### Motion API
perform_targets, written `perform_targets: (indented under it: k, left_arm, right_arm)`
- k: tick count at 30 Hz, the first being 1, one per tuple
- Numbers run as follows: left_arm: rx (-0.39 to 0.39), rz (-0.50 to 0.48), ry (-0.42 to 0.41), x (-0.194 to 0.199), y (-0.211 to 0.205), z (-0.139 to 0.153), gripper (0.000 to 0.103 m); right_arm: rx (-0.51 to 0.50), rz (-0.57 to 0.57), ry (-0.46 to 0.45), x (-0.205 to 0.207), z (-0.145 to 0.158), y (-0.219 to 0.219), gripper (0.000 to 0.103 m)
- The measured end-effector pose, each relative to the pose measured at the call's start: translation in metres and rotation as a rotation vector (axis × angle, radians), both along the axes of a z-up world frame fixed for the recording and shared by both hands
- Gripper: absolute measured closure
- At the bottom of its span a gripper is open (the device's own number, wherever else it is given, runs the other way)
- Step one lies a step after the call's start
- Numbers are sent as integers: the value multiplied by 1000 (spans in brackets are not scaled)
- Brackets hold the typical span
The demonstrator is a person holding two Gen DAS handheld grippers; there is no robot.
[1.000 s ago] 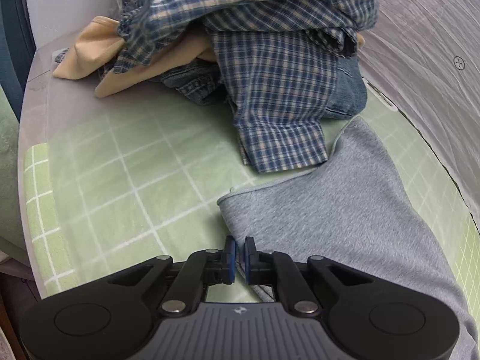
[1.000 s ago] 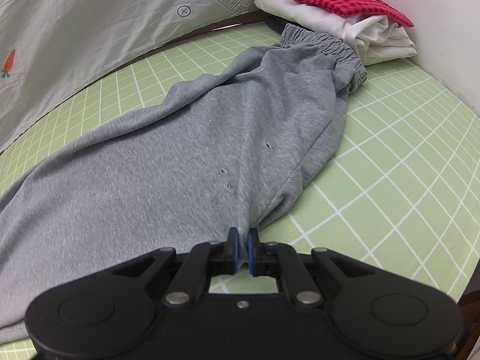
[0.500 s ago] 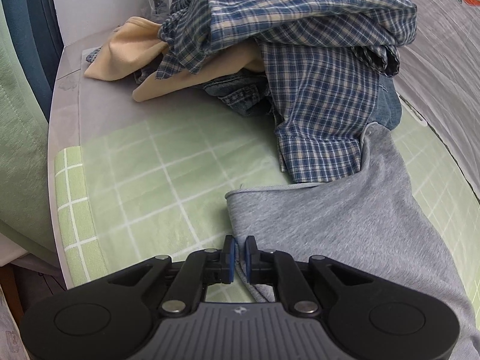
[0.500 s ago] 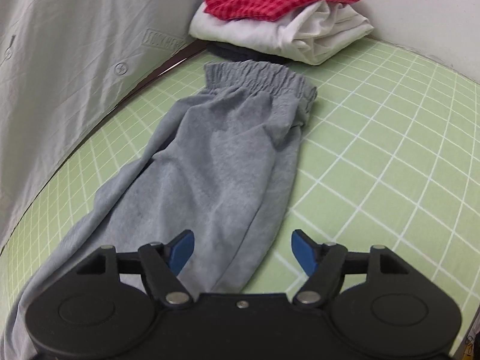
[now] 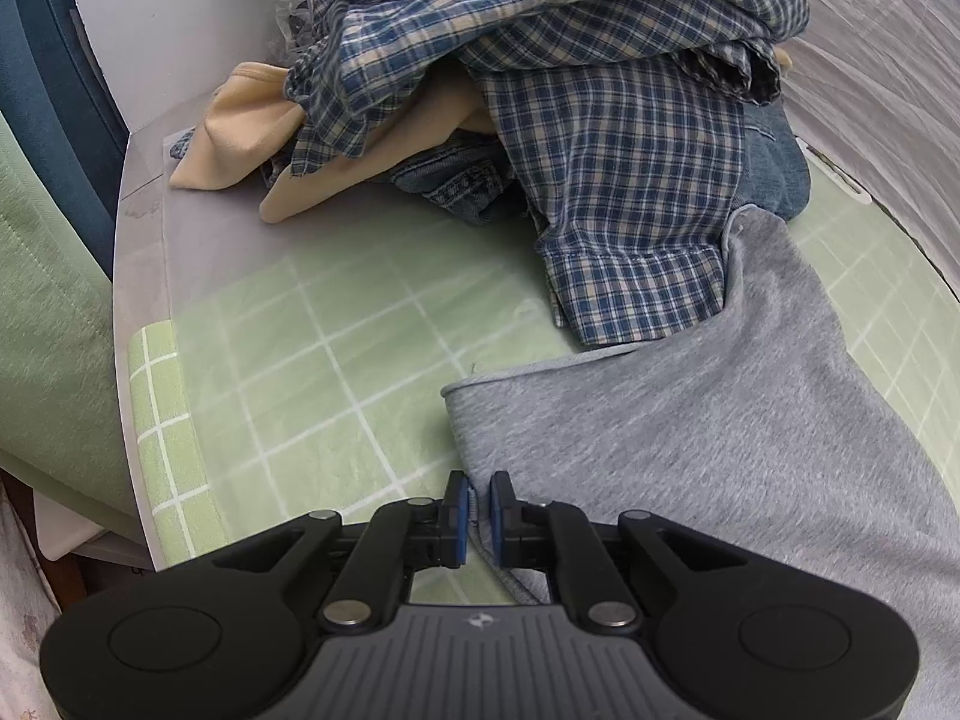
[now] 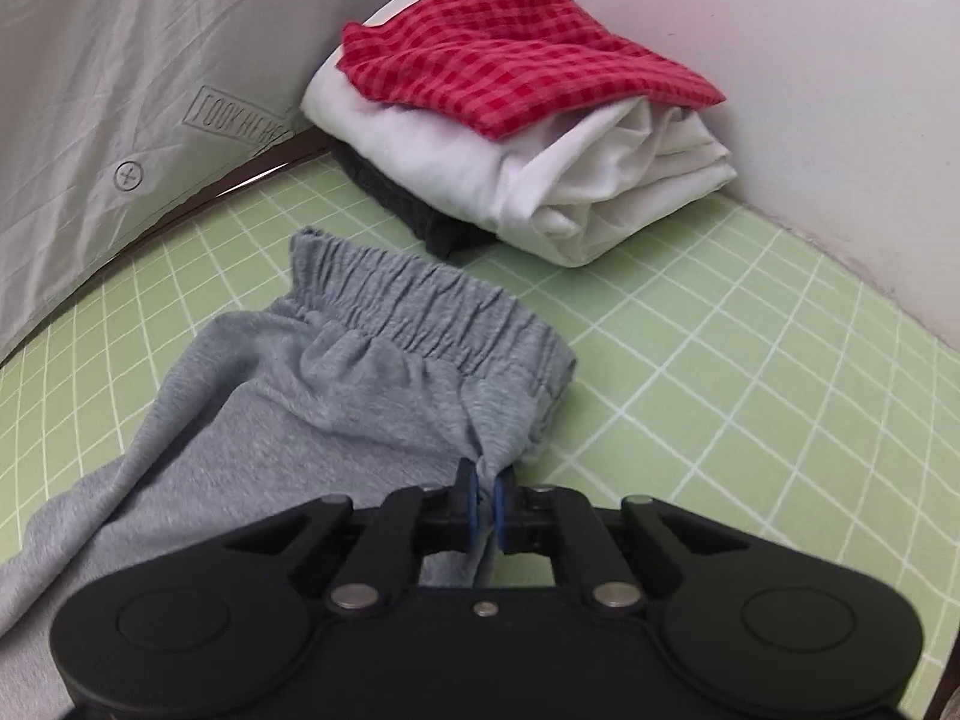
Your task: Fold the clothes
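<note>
Grey sweatpants [image 5: 720, 432] lie stretched along the green checked mat [image 5: 336, 348]. In the left wrist view my left gripper [image 5: 476, 495] is shut on the near corner of the leg hem, a thin edge of grey cloth between its blue pads. The right wrist view shows the elastic waistband [image 6: 420, 312] of the same grey sweatpants [image 6: 288, 420]. My right gripper [image 6: 485, 489] is shut on the near corner of that waistband, with grey fabric pinched between the pads.
A heap of unfolded clothes, with a blue plaid shirt [image 5: 600, 138], a tan garment [image 5: 252, 138] and jeans [image 5: 462, 180], sits behind the leg hem. A folded stack with a red checked cloth [image 6: 510, 72] over white fabric [image 6: 570, 180] lies by the wall. A grey sheet [image 6: 120, 60] hangs behind.
My right gripper let go of the trouser's mid part, opened wide, travelled toward the waistband and shut on its corner. The left gripper kept its grip on the hem.
</note>
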State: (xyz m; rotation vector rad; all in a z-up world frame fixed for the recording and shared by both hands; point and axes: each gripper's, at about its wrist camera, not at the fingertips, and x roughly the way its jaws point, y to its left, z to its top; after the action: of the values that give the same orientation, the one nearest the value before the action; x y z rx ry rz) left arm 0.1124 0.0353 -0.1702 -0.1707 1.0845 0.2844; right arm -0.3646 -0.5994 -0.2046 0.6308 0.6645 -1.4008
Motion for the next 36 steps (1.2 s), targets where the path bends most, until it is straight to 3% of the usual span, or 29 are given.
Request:
perform_targets:
  k: [3,6,7,8,10,12,16,19,23,27,32,36]
  left_arm:
    - [17,-15,-9,-3,-3,0,94]
    - [34,-23,-9,-3,-7,0,93]
    - [33,-17,-10,-4,-7,0,93]
    - [30,-10,-11,-4,-7,0,93]
    - [30,-1,-11,-4,-7,0,93]
    - [36,1,-10,-4,-8,0,93]
    - [36,12,-9,-3,-7,0,93]
    - [12,30,-10,-3,-2,0,92]
    - [-27,46,-15,-5,6,0,85]
    - [-81,36,-30,-9,14,1,80]
    - [-190,15,-69,-16,22,-1,44]
    - [-170,-14,-97,-16,18,-2,41]
  right_arm:
    - [47,-37,38,-26,-10,-4,98]
    - [52,46,140,-22,-15,2,95]
    - [25,72,187,-16,-12,7,82]
    - [-11,95,243,-8,-8,14,61]
    - [-76,132,303,6,0,25,43]
    - [-121,188,308,22,8,35,39]
    - [-157,365,267,64,12,50,18]
    - [-113,463,223,93,3,54,18]
    - [-21,399,159,101,-10,54,18]
    - [35,317,116,83,-18,63,14]
    - [72,243,90,65,-19,85,10]
    - [110,213,79,61,-19,102,7]
